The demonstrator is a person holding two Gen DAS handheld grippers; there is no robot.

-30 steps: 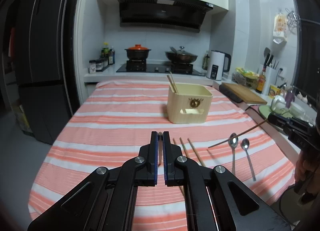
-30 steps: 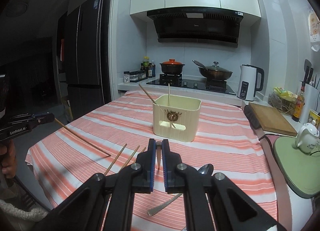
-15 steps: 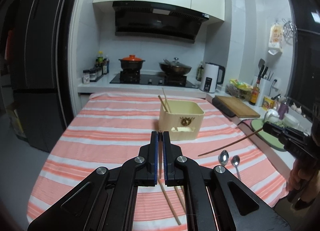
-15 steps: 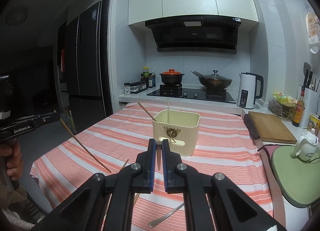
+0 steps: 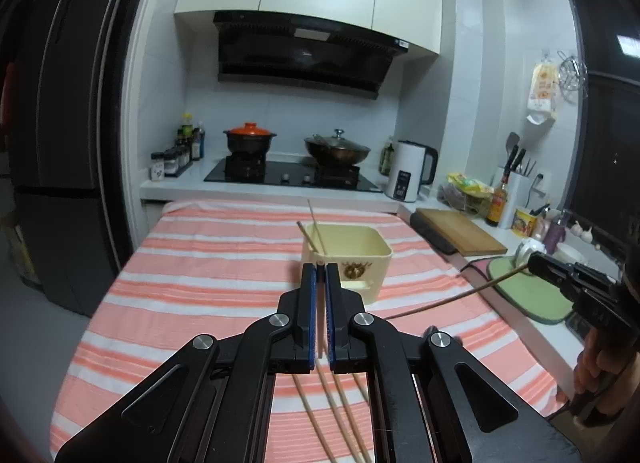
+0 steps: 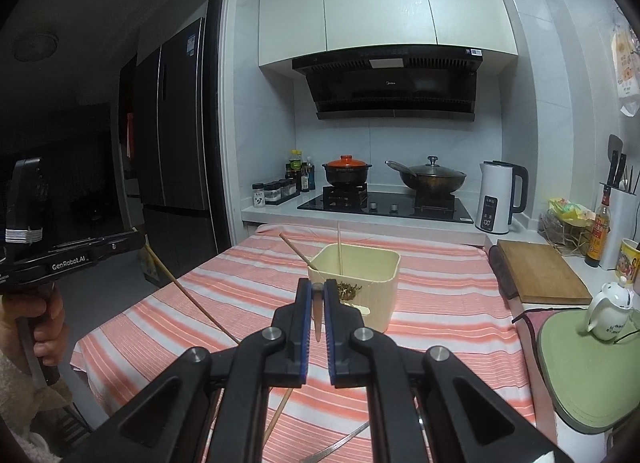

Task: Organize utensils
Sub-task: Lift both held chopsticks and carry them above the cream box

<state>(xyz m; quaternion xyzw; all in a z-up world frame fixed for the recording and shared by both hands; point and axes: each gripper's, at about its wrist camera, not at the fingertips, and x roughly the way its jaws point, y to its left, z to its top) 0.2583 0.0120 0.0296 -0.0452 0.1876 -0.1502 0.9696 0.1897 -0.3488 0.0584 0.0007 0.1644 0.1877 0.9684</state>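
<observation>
chopstick [image 6: 316,313] end-on in right hand-held gripper [image 6: 316,295], along fingers.

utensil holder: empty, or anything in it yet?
Not empty. Two chopsticks already stand tilted inside the cream holder, tips sticking up past its rim. Its bottom is hidden.

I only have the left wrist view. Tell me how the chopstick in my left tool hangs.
Observer: In the right wrist view, the left tool grips the chopstick at its upper end. The stick slopes down toward the striped cloth. I cannot tell if the tip touches it.
Operator: Report any cutlery lying by the right tool.
Observer: A metal handle, probably a spoon's, lies on the cloth just below the right tool. That tool clamps a second chopstick. The handle's other end is hidden.
</observation>
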